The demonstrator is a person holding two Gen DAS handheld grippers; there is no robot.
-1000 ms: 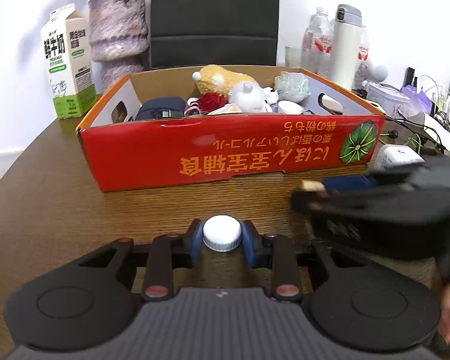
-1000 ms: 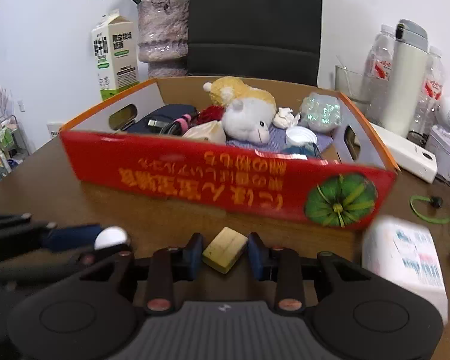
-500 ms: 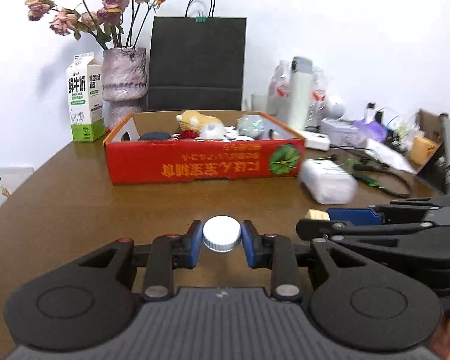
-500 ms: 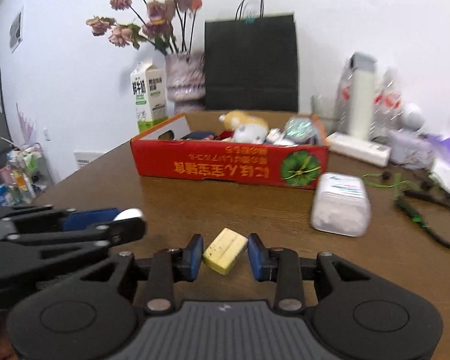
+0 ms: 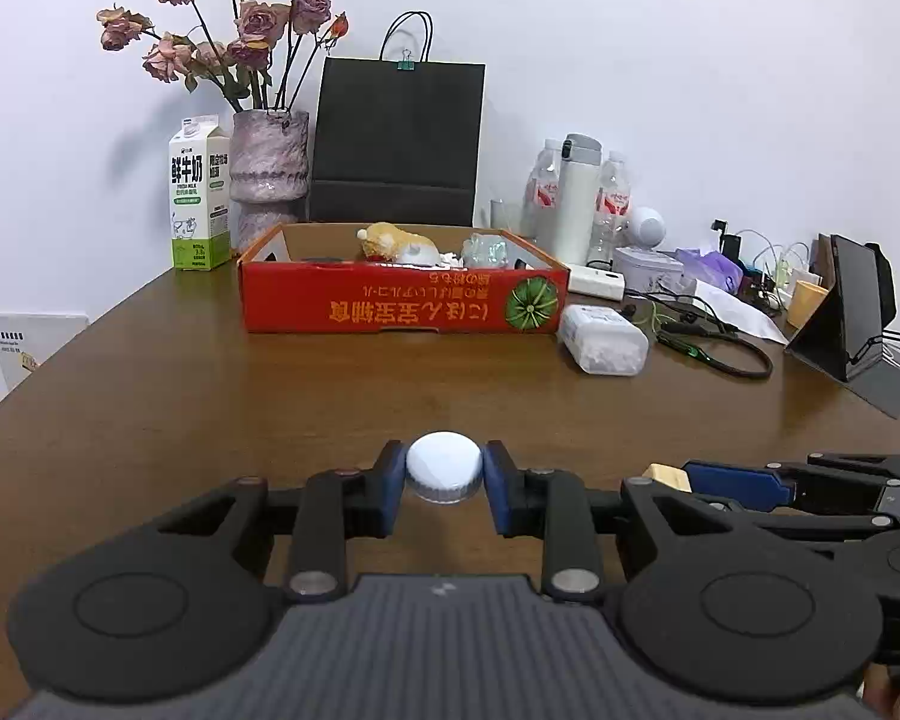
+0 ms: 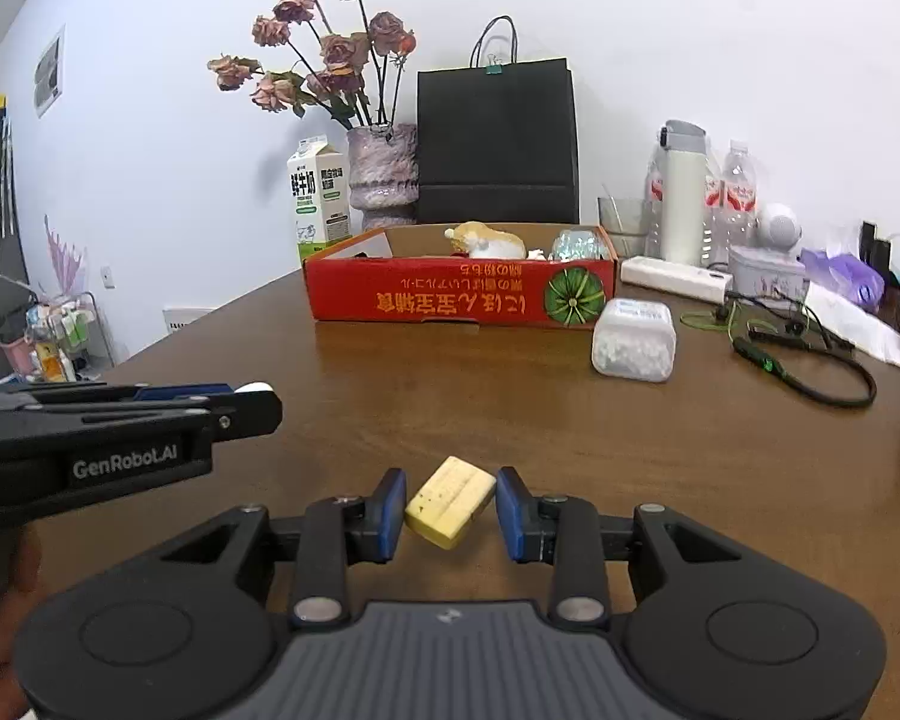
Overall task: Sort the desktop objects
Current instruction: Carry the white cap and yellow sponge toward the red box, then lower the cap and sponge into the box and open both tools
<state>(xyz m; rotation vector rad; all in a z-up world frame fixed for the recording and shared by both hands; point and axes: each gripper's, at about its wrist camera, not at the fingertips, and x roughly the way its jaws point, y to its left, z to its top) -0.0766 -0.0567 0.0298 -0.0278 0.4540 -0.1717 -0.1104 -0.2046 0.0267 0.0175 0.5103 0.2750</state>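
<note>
Two hand-held grippers, left (image 5: pixel 444 486) pinching white cap (image 5: pixel 444 473), right (image 6: pixel 450 510) pinching yellow block (image 6: pixel 450 501)

Both wrist views sit low over the wooden table (image 5: pixel 210 396), facing the red box (image 5: pixel 402 306) at frame centre; each catches the other gripper at its lower edge.

- A lived-in home or small-office room with plain white walls.
- A brown wooden worktop (image 5: pixel 270 396) carries a vase of dried roses (image 5: pixel 268 177) and a milk carton (image 5: pixel 200 193).
- A black paper bag (image 5: pixel 397 144), water bottles (image 6: pixel 738 198), cables (image 6: pixel 810 360) and a propped tablet (image 5: pixel 846 312) crowd the far edge.
</note>
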